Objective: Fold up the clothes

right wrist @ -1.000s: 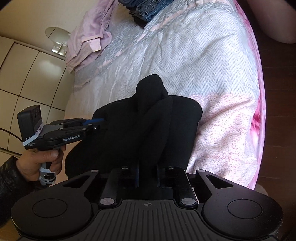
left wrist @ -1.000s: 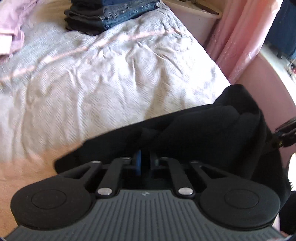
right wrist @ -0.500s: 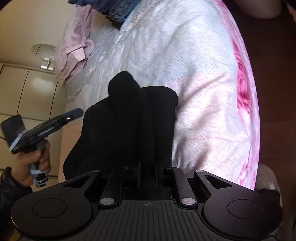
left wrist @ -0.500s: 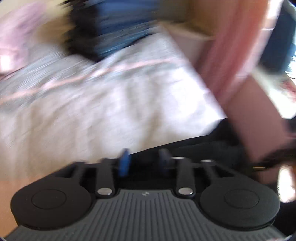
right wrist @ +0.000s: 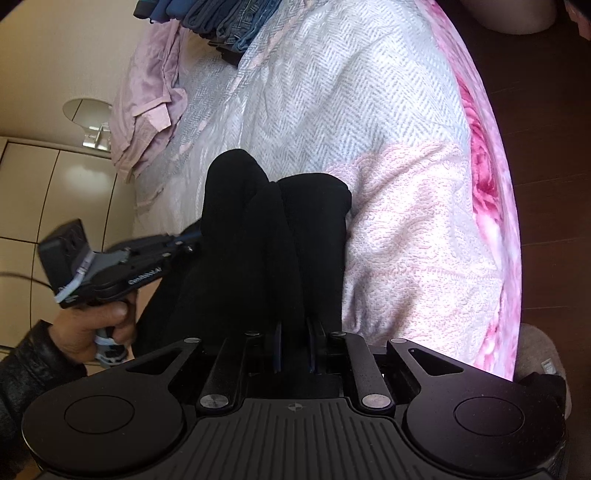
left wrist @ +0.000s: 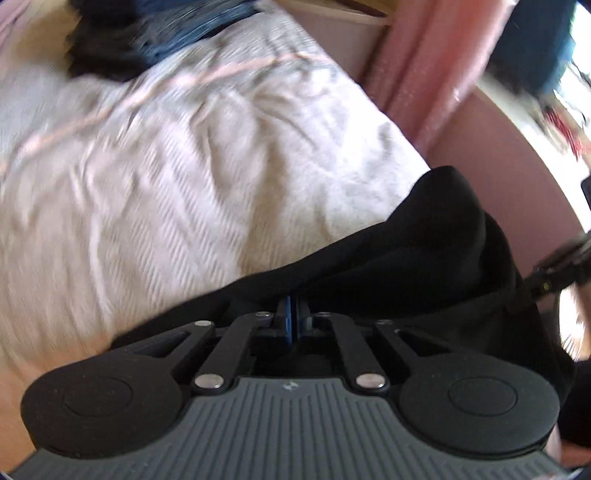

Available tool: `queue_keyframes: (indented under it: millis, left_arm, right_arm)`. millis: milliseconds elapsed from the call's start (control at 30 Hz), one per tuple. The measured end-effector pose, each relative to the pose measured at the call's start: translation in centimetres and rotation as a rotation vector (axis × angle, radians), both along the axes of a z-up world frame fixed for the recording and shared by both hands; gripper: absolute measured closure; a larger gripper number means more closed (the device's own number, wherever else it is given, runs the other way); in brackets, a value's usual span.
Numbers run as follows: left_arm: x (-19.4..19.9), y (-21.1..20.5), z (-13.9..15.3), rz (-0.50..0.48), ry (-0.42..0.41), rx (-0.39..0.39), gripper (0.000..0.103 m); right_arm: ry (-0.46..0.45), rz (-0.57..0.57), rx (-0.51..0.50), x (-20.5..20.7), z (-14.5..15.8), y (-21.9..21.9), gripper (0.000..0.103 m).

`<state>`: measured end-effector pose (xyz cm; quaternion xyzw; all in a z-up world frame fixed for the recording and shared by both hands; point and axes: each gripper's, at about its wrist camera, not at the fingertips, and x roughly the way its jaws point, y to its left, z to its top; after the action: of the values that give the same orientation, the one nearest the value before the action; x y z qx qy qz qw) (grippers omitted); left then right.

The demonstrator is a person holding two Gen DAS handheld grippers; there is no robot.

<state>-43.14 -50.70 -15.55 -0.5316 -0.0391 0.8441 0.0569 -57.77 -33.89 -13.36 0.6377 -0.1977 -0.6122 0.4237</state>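
Bed point(right wrist: 388, 122): carries a white herringbone cover with pink rose edging. A stack of folded jeans point(right wrist: 229, 18) sits at the far end, a crumpled lilac garment point(right wrist: 147, 99) beside it near the far left corner.

Black garment point(right wrist: 273, 236): bunched in thick vertical folds, held up over the near edge of the bed, its lower part hanging off that edge.

Right gripper point(right wrist: 293, 345): narrowly parted, clamped on a thick gather of the black garment.

Left gripper point(left wrist: 291, 321): blue pads pressed nearly together at the cloth's edge; it appears to pinch the black garment, though the left view is motion-blurred and the bite itself is dark on dark.

Risks:
- The right gripper's thick bunch could slip a layer, since several folds share one bite.
- The left gripper's thin edge hold could pull free under a quick sweep.
- Cloth hanging past the near edge could drag the garment off the bed.
- Bunching would set crooked creases if laid down as held.

Writing: pale lettering on the left gripper's body, too blurred to read
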Motion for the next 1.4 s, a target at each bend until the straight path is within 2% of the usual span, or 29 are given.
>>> queue_keyframes:
  millis: [100,200,267,333,400,433,467,500,533,600,633,733,767,833,933,967,1067,1300,1333,1400]
  left_arm:
    - [-0.2,0.3,0.3,0.016,-0.005,-0.003,0.098]
    - [0.1,-0.5,1.1,0.066,0.006,0.039,0.097]
    - [0.9,-1.1,2.5,0.105,0.034,0.044,0.096]
    - [1.8,-1.5,4.3,0.134,0.075,0.009,0.095]
    - [2.8,-1.3,6.1,0.136,0.118,-0.019,0.093]
    - [3.2,-1.2,7.0,0.136,0.14,-0.032,0.093]
    - [3.8,-0.9,7.7,0.123,0.164,-0.02,0.093]
    - [4.5,-0.3,8.2,0.101,0.181,0.002,0.093]
    - [5.0,0.4,8.2,0.081,0.182,0.01,0.093]
    - [5.9,1.7,6.8,0.055,0.13,-0.023,0.09]
    - [6.6,1.4,5.3,0.07,0.1,-0.036,0.09]
    - [8.6,0.0,0.6,0.135,0.011,-0.073,0.099]
    - [9.2,-1.0,0.0,0.181,0.017,-0.037,0.1]
    - [10.2,-1.8,1.1,0.216,0.044,-0.04,0.1]
    - [12.6,-3.2,3.0,0.276,0.069,-0.09,0.1]
    - [13.2,-3.4,3.2,0.297,0.071,-0.102,0.1]
    - [14.9,-3.9,3.6,0.36,0.071,-0.13,0.092]
    - [18.8,-5.0,4.5,0.505,0.073,-0.196,0.091]
    - [18.9,-4.3,5.0,0.491,0.086,-0.195,0.091]
    - [19.0,-2.7,6.3,0.448,0.119,-0.189,0.091]
  right_arm:
    - [-0.004,-0.007,0.001,-0.1,0.1,0.1,0.091]
    - [-0.047,-0.04,0.003,-0.5,-0.1,1.1,0.09]
    - [-0.005,-0.036,0.003,-0.7,1.2,1.0,0.083]
    - [0.037,-0.032,0.003,-0.9,2.5,1.0,0.078]
    - [0.1,-0.029,-0.008,-0.9,4.1,0.6,0.074]
    - [0.14,-0.027,-0.018,-0.9,5.0,0.3,0.067]
    - [0.179,-0.026,-0.03,-0.9,5.8,0.0,0.062]
    - [0.213,-0.021,-0.062,-0.8,6.4,-0.5,0.061]
    - [0.242,-0.014,-0.09,-0.7,6.9,-1.0,0.061]
    - [0.241,0.034,-0.09,-0.5,5.9,-2.4,0.061]
    - [0.24,0.058,-0.09,-0.4,5.4,-3.1,0.061]
    - [0.238,0.13,-0.089,0.0,3.8,-5.3,0.061]
    - [0.238,0.152,-0.09,0.1,3.3,-5.9,0.061]
    - [0.234,0.167,-0.099,-0.2,2.2,-5.7,0.062]
    - [0.239,0.149,-0.084,-0.1,3.0,-4.7,0.061]
    - [0.24,0.138,-0.075,0.0,3.3,-4.1,0.061]
    - [0.212,0.094,-0.062,0.3,3.2,-2.5,0.061]
    - [0.201,0.058,-0.038,0.5,3.2,-2.4,0.06]
    - [0.195,0.043,-0.042,0.4,3.5,-2.2,0.057]
    - [0.189,0.001,-0.064,0.6,4.4,-0.8,0.034]
